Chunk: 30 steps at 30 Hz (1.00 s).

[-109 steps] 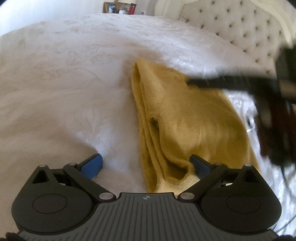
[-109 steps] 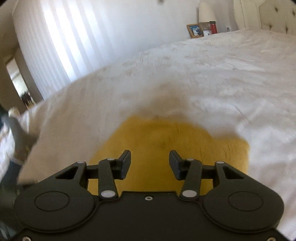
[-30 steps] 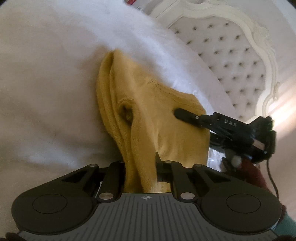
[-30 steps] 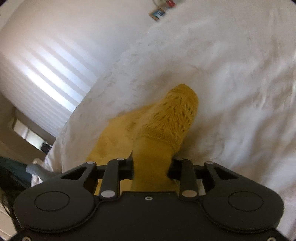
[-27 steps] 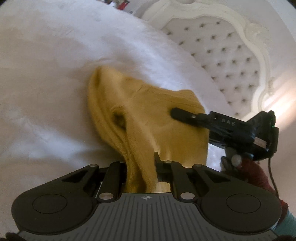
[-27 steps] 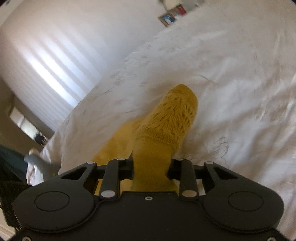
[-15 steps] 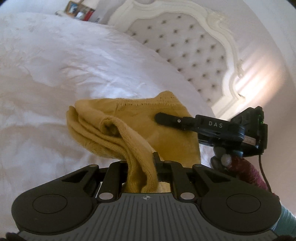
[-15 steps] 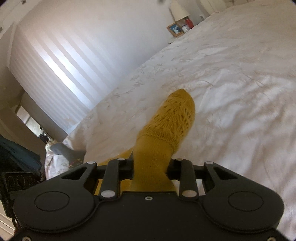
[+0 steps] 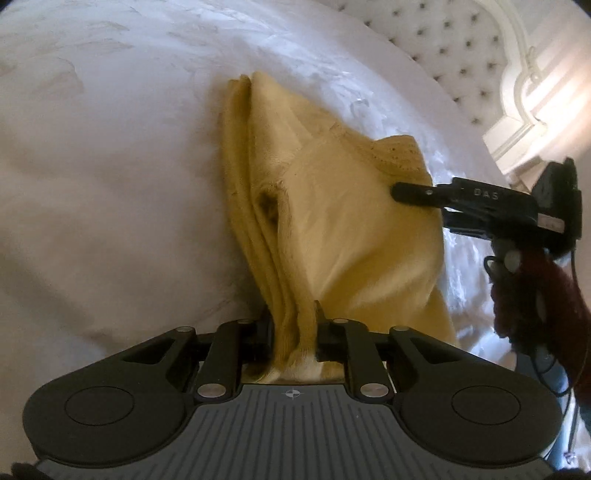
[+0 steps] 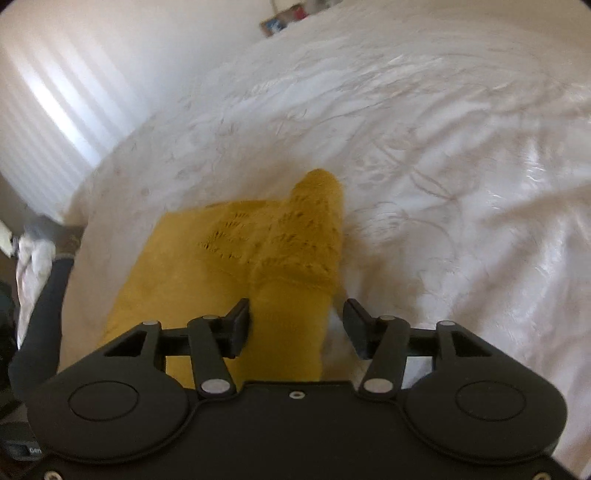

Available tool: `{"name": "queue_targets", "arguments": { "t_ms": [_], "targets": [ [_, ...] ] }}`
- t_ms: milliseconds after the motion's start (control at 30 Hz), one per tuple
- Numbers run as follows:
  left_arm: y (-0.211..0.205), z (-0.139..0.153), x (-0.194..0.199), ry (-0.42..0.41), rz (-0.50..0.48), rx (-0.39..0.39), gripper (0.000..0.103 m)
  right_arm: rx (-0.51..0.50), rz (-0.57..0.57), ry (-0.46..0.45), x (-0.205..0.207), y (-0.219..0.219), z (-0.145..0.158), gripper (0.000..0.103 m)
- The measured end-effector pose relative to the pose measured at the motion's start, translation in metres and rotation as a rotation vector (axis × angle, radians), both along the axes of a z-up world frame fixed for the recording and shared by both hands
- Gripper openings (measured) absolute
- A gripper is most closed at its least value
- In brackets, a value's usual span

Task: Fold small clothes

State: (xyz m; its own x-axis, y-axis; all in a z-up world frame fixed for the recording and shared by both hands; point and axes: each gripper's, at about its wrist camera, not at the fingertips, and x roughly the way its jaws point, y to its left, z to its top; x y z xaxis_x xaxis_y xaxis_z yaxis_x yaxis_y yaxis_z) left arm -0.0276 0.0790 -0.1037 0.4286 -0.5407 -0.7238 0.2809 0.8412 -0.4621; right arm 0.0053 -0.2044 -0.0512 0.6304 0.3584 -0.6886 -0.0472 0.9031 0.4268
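A mustard-yellow knitted garment lies folded on the white bedspread. My left gripper pinches a bunched edge of it; its jaws are starting to open, but the pads still touch the cloth. In the right wrist view, the garment's lacy knitted end runs out ahead of my right gripper. Those jaws are opening: the cloth still lies between them against the left finger, with a gap at the right one. In the left wrist view, the right gripper rests over the garment's far right corner.
A tufted white headboard stands beyond the bed. A dark red sleeve holds the right tool. A dark sleeve shows at the left edge. A framed picture sits far back, and bright blinds are at the left.
Both grippers swung sideways with the garment, which now lies lower and flatter on the bed. The right jaws have spread off the knitted end. The left still holds its fold.
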Motion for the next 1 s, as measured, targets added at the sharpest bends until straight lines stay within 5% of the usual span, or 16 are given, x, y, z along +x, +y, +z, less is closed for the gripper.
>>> {"name": "queue_targets", "arguments": {
  "t_ms": [100,233,467,733,833,1000],
  "targets": [
    [-0.002,0.01,0.001,-0.021,-0.004,0.034,0.02,-0.02,-0.045,-0.033,-0.005,-0.004,0.0,0.066],
    [-0.001,0.038,-0.015,-0.148,-0.046,0.117,0.024,-0.027,-0.098,-0.097,-0.02,-0.007,0.005,0.066],
    [-0.01,0.084,0.007,-0.32,-0.034,0.081,0.043,0.019,-0.151,-0.172,-0.044,-0.019,0.012,0.066],
    [-0.04,0.054,0.072,-0.322,0.008,0.163,0.043,-0.011,-0.178,-0.181,-0.047,-0.023,0.012,0.066],
    [-0.037,0.029,0.085,-0.258,0.034,0.307,0.045,-0.039,-0.166,-0.19,-0.044,-0.019,0.013,0.066],
    [-0.009,0.011,0.08,-0.2,0.098,0.219,0.049,-0.071,-0.136,-0.201,-0.032,-0.011,0.014,0.066]
  ]
}}
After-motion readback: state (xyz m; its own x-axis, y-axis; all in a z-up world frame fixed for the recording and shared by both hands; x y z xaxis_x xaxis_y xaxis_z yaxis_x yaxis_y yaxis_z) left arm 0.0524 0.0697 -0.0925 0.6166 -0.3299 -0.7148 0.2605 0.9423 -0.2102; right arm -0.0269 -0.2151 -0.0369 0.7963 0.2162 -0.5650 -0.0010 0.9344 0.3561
